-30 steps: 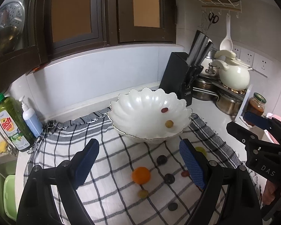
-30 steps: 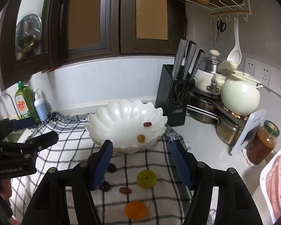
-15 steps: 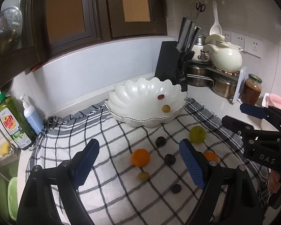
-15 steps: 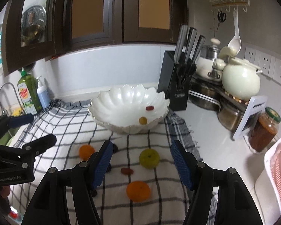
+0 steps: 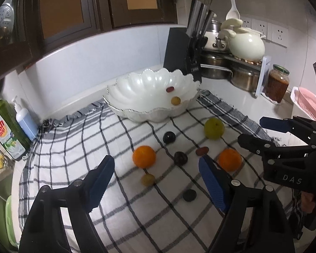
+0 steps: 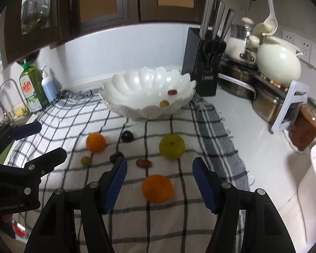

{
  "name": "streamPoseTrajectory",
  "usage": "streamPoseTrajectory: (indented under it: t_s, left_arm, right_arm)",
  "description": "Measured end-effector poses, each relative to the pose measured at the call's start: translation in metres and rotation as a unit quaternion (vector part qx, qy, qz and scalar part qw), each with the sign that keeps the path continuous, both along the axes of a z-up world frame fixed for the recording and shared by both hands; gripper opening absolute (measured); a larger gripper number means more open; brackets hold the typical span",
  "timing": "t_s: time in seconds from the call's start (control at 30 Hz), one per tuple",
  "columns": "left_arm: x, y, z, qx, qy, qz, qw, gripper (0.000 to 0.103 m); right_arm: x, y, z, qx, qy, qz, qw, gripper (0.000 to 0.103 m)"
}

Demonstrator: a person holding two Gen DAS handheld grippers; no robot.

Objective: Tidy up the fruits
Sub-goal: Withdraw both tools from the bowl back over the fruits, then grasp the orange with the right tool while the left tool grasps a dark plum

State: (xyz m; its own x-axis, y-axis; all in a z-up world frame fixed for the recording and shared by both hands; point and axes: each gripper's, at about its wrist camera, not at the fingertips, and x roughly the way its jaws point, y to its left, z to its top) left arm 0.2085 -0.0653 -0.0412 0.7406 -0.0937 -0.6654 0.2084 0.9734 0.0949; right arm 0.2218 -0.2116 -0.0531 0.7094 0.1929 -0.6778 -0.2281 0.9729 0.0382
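Left gripper (image 5: 155,179), jaws parted and just narrowing, nothing between them, hangs over the checked cloth (image 5: 73,147); a small yellow fruit (image 5: 148,179) lies beneath its gap. Right gripper (image 6: 159,177), jaws apart and empty, hovers above an orange (image 6: 157,188). White bowl (image 6: 141,109) stands beyond.

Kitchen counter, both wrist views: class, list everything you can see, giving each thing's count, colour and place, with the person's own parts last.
Bowl: one, white, back of cloth.
Fruits in bowl: two, red and yellow.
Oranges: two, orange, on cloth.
Green fruit: one, right of centre.
Dark fruits: three, mid cloth.
Small red fruit: one, before the green fruit.
Small yellow fruit: one, left.
Cloth: one, checked, on counter.
Knife block: one, black, behind bowl.
Soap bottles: two, green and blue, left.
Jar: one, red contents, right.
Left gripper: open, empty; its jaws have just been closing.
Right gripper: open, empty.
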Motion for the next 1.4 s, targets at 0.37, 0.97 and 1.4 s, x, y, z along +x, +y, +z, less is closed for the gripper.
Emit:
streamPoseTrajectory:
  t_s: [0.37,0.97,1.4]
  left_arm:
    - [0.001,-0.010,-0.027,0.001,0.046,-0.011,0.9989,0.072]
    - [0.007,-0.026,-0.066,-0.012,0.124,-0.043,0.9912,0.046]
    - [0.016,-0.031,-0.082,-0.017,0.152,-0.047,0.9871,0.028]
  right_arm:
    - [0.002,-0.003,-0.029,-0.002,0.047,0.007,0.999,0.065]
    - [0.013,-0.001,-0.063,0.009,0.093,0.017,0.995,0.060]
    - [0.022,0.002,-0.070,0.013,0.100,0.021,0.995,0.052]
